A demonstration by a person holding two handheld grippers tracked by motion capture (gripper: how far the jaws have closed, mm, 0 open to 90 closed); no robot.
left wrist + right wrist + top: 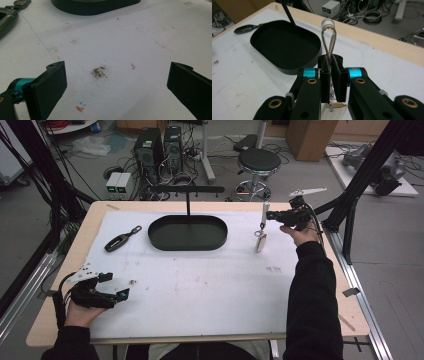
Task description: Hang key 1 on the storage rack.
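Right tool (270, 215) was clamped on the wire loop of a silver keyring (262, 227) and held above the bench (320, 320), near its far right corner; the metal tag (260, 241) hung below the jaws, its lower end close to the white sheet (200, 285), contact not determinable. In the right gripper view, the loop (328, 37) rose upright from between the closed pads (338, 75), with the tag (334, 105) under them. Left tool (112, 287) rested near the near left corner, jaws spread wide with nothing between them, over a grey smudge (99, 72). Black oval tray (220, 240) with 1 upright post (188, 205) sat toward the far edge, centre. Dark key fob (121, 240) lay left of the tray, apart from it.
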